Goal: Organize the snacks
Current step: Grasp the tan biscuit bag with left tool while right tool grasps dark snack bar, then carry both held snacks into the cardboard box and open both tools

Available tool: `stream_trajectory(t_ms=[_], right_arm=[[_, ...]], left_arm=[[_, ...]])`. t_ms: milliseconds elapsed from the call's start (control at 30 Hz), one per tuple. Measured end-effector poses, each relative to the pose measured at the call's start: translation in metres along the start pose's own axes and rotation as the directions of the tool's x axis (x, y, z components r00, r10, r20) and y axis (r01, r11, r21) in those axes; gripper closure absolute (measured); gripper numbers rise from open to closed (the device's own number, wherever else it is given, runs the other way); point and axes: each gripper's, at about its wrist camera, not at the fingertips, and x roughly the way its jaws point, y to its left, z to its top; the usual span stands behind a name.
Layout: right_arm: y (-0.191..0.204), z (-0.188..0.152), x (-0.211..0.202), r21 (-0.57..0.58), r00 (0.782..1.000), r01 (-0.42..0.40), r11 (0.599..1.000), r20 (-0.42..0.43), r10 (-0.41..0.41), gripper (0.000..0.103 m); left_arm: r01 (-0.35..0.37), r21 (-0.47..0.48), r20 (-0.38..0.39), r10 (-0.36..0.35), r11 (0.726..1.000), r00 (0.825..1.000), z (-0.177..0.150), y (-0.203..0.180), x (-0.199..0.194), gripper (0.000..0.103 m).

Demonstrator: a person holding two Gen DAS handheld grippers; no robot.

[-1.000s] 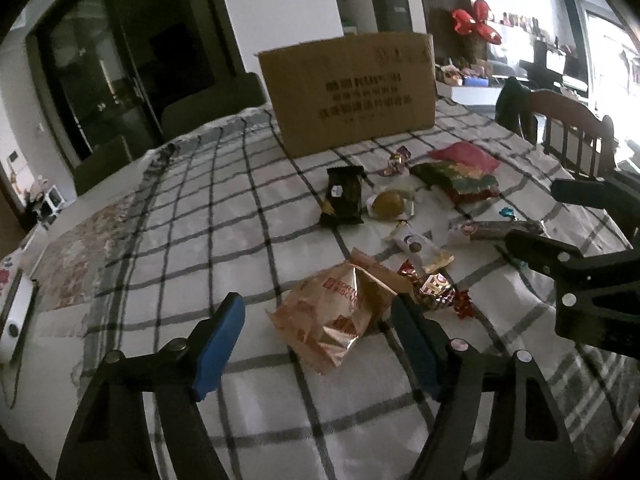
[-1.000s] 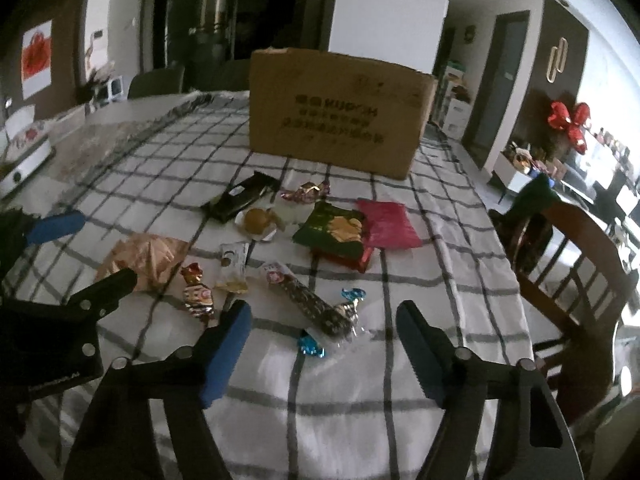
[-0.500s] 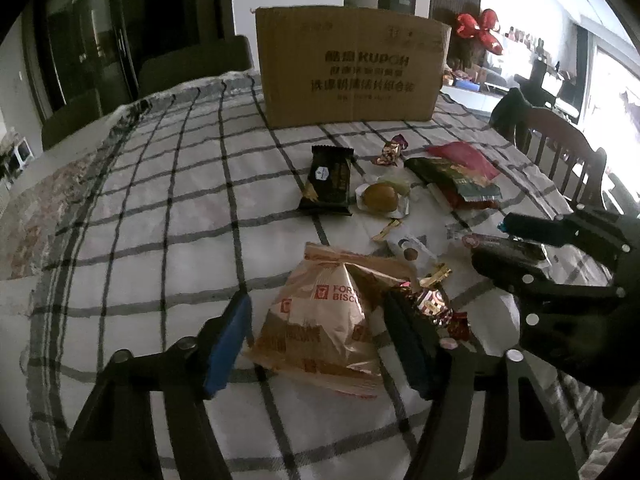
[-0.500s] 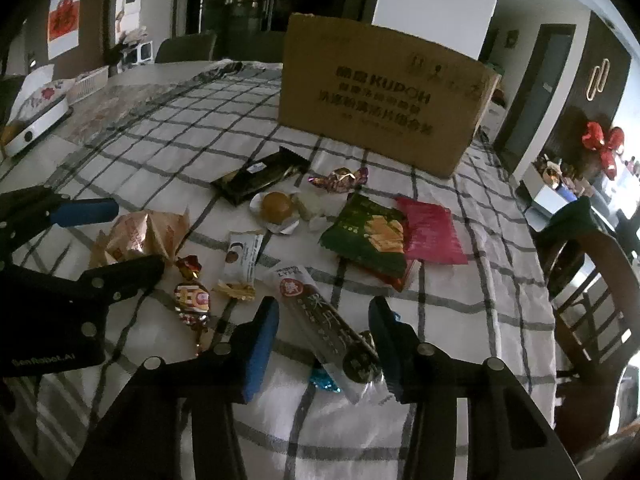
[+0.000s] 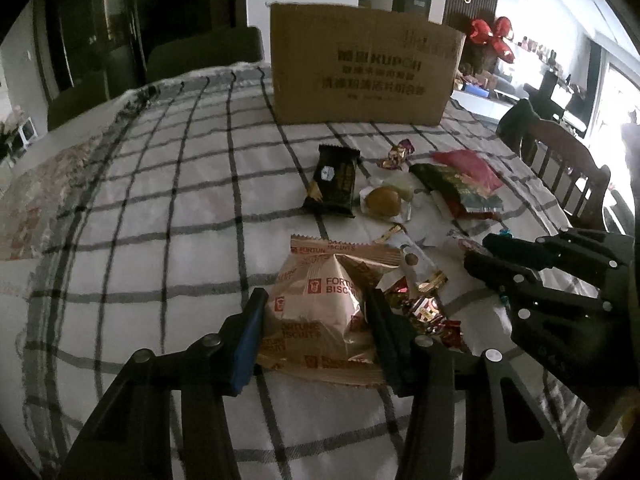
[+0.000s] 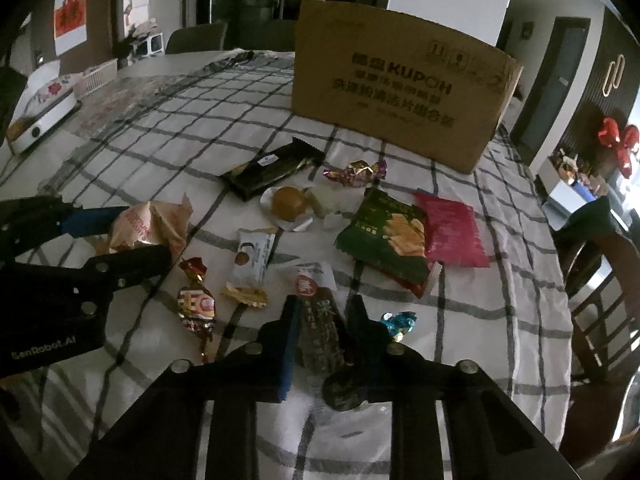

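My left hand-held gripper (image 5: 312,320) has its blue pads pressed against both sides of the tan biscuit bag (image 5: 320,312), which lies on the checked cloth of the table (image 5: 160,208) with its far end puffed up between the fingers. My right hand-held gripper (image 6: 320,328) is clamped on a long dark snack stick (image 6: 320,320) in a clear wrapper; the stick's red-labelled end points away from me and its near end sits low between the two arms. Just left of that stick I see a small white packet (image 6: 252,256) and a red and gold candy (image 6: 196,300); a blue foil candy (image 6: 398,322) lies just right of it. Farther back are a black bar wrapper (image 6: 272,168), a round bun (image 6: 289,200) on its paper, a purple and gold candy (image 6: 356,172), a green chip bag (image 6: 386,236) and a pink bag (image 6: 450,230) touching its right edge. A large cardboard box (image 6: 400,88) stands upright behind them all, and a wooden chair (image 5: 568,172) stands at the table's right edge.
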Motion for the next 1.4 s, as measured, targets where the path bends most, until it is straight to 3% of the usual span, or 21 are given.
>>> stream_trajectory(t_ms=[367, 633, 1033, 1400], right_arm=[[-0.003, 0.003, -0.039, 0.061, 0.994, -0.042, 0.997, 0.106, 0.036, 0.084], [-0.015, 0.013, -0.069, 0.130, 0.982, -0.055, 0.990, 0.185, 0.030, 0.084], [-0.042, 0.053, -0.096, 0.216, 0.946, -0.096, 0.972, 0.323, 0.022, 0.084], [-0.071, 0.110, -0.102, 0.223, 0.914, -0.070, 0.972, 0.405, -0.027, 0.084]], left_arm=[[0.023, -0.045, 0.048, -0.020, 0.999, 0.999, 0.011, -0.010, -0.031, 0.054], [0.019, -0.024, 0.145, -0.016, 1.000, 0.989, 0.033, -0.020, -0.059, 0.054], [0.017, 0.044, 0.308, -0.030, 0.999, 0.951, 0.095, -0.025, -0.090, 0.054], [0.022, 0.056, 0.345, -0.040, 0.998, 0.938, 0.163, -0.019, -0.079, 0.054]])
